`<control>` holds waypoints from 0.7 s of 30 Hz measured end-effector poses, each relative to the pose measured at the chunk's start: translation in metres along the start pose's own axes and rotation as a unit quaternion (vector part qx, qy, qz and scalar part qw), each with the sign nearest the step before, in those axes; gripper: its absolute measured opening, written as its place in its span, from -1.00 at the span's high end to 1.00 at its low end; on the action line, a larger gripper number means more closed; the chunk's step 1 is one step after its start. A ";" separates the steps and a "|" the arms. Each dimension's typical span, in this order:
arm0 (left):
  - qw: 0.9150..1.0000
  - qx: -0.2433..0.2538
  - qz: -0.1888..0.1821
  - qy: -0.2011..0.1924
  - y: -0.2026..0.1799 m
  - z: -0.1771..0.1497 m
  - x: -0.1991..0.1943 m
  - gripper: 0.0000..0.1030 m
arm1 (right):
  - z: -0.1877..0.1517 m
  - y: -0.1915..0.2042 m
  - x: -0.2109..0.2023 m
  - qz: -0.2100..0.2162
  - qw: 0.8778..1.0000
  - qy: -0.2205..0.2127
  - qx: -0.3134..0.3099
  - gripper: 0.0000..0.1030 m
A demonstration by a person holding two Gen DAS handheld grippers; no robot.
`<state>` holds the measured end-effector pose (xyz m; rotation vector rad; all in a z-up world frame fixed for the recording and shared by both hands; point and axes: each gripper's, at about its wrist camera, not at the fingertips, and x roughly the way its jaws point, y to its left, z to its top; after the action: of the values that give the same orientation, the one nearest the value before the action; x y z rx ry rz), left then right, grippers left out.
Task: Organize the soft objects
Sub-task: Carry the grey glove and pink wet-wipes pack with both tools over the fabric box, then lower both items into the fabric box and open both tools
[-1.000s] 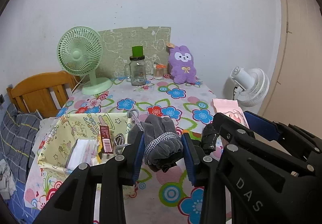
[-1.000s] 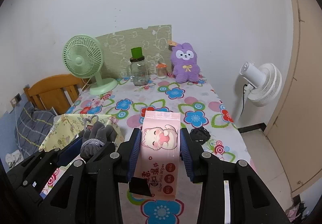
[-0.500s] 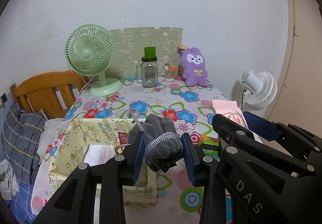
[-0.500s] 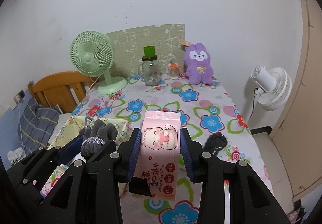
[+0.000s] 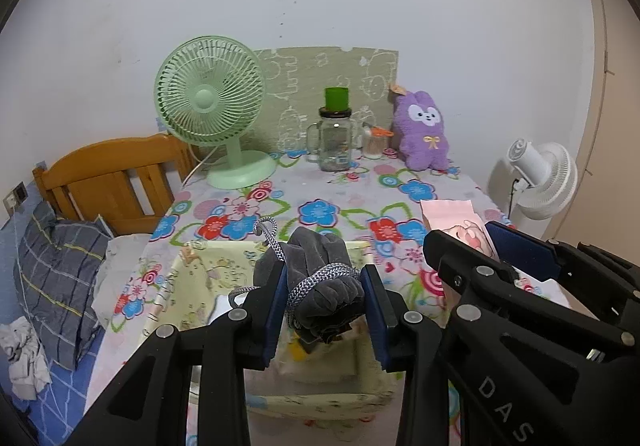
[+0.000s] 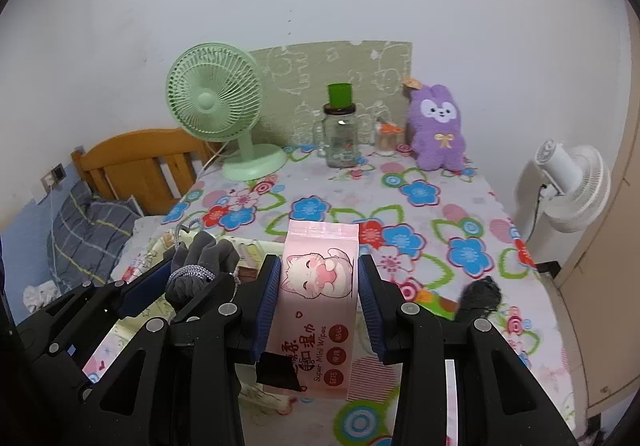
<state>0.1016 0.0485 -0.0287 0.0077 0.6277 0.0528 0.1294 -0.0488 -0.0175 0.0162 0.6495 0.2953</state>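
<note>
Grey fabric, a bundle of gloves [image 5: 320,282] tied round with a grey-and-white cord, sits clamped between the blue pads of the left gripper [image 5: 325,310], held in the air above the open yellow fabric bin [image 5: 360,378]. Just to the right of the bin, the right gripper [image 6: 318,306] is pressed on both sides of a pink wet-wipes pack [image 6: 318,294] printed with a cartoon cat, also lifted clear of the floral tablecloth [image 6: 400,189]. Beyond the bin, at the far edge of the cloth against the wall, stand a green desk fan [image 5: 212,105], a glass jar [image 5: 334,141] with a green cap, and a purple plush rabbit [image 5: 424,133]. A small black object [image 6: 480,296], blurred, lies on the cloth to the right of the bin.
</note>
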 end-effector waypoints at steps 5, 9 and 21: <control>1.000 -0.001 0.011 0.009 0.015 -0.001 0.009 0.28 | 0.002 0.014 0.015 0.017 1.000 0.011 -0.002 0.18; 1.000 -0.003 0.018 0.015 0.026 -0.002 0.016 0.28 | 0.002 0.024 0.025 0.028 0.999 0.019 -0.008 0.18; 0.998 -0.005 0.028 0.048 0.056 -0.015 0.044 0.27 | -0.004 0.050 0.061 0.057 0.997 0.052 -0.021 0.18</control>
<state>0.1258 0.1061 -0.0649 0.0133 0.7230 0.1113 0.1597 0.0155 -0.0513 -0.0025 0.7462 0.4216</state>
